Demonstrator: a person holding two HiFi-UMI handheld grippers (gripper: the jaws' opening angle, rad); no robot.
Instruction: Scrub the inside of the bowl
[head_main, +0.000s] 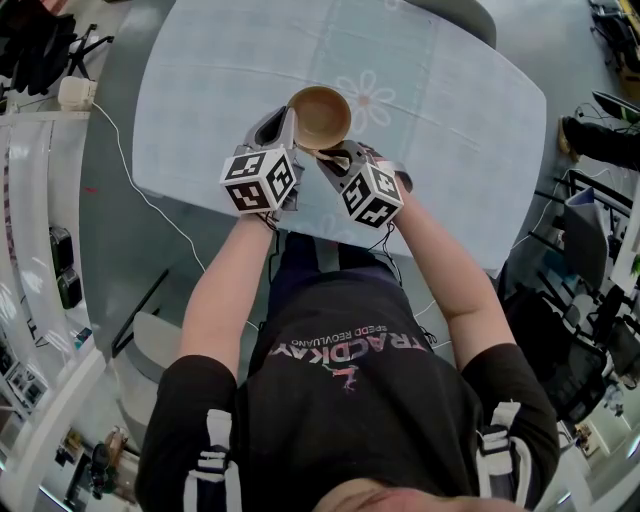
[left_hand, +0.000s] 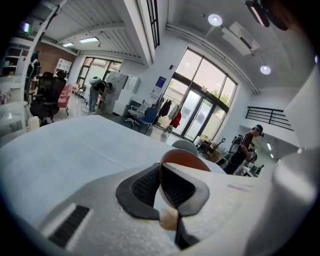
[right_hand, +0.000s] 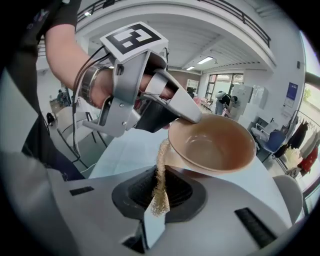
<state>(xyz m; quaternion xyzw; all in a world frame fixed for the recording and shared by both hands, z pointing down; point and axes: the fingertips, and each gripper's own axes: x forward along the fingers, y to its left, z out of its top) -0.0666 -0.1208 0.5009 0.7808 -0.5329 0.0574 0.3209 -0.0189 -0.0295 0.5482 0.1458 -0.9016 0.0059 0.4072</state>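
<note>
Closest in, the right gripper (right_hand: 160, 184) has its fingers (right_hand: 182, 191) pinched tight on a tan fibrous scrubber strip (right_hand: 161, 167). The strip's free end sticks up and touches the rim of the light brown round bowl (right_hand: 215, 145), so it looks staged to swipe inside but isn't in there yet.

On the other side of the bowl, the left gripper (left_hand: 161, 175) has its fingers (left_hand: 144, 186) squeezed together on the thin bowl wall at the rim. I'd guess that's so the bowl can't spin or slide while it's scrubbed. The bowl is tipped with its opening facing the scrubber, which makes sense for reach.

Under and beyond the bowl is the pale blue tabletop (head_main: 450, 130). The bowl looks lifted off it.
</note>
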